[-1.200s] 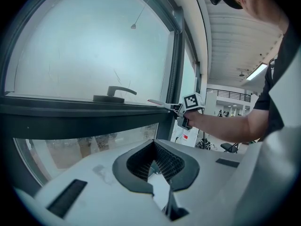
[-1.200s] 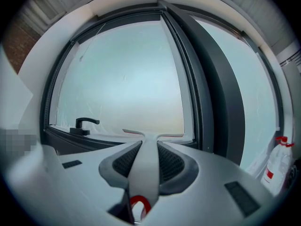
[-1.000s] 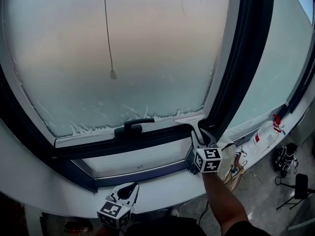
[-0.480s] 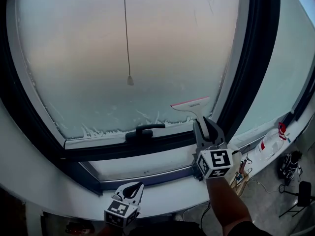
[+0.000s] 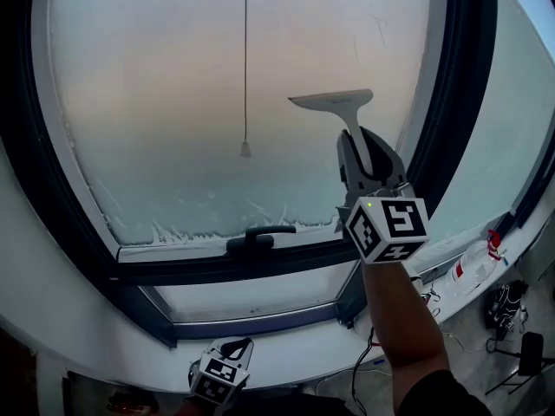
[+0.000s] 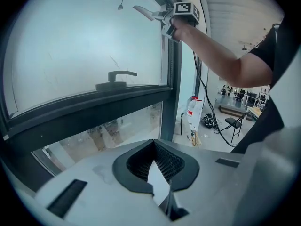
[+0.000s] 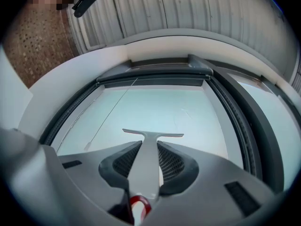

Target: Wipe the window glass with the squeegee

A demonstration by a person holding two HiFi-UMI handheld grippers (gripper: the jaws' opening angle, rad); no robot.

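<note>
looking from the left, we find the left gripper (image 5: 234,349) low and near us, just on the near side of the white curved window sill (image 5: 104,341). its jaws are closed together with nothing between them. beyond it the frosted pale window glass (image 5: 156,102) fills the dark window frame (image 5: 455,102), with a black lever handle (image 5: 260,235) on the lower rail. a thin grey pull cord (image 5: 245,59) hangs in front of the pane and ends in a small weight. right of the cord, the grey t-shaped squeegee (image 5: 334,100) is high at the right part of the pane, its blade level and just left of the frame's upright. we cannot tell whether the blade touches the glass. the right gripper (image 5: 366,152) is clamped on the squeegee's handle, one jaw on either side of it. a red loop (image 7: 137,204) shows at the handle's near end. far right and lower, a white bottle with a red cap (image 5: 473,263) sits at the foot of the right-hand pane.
</note>
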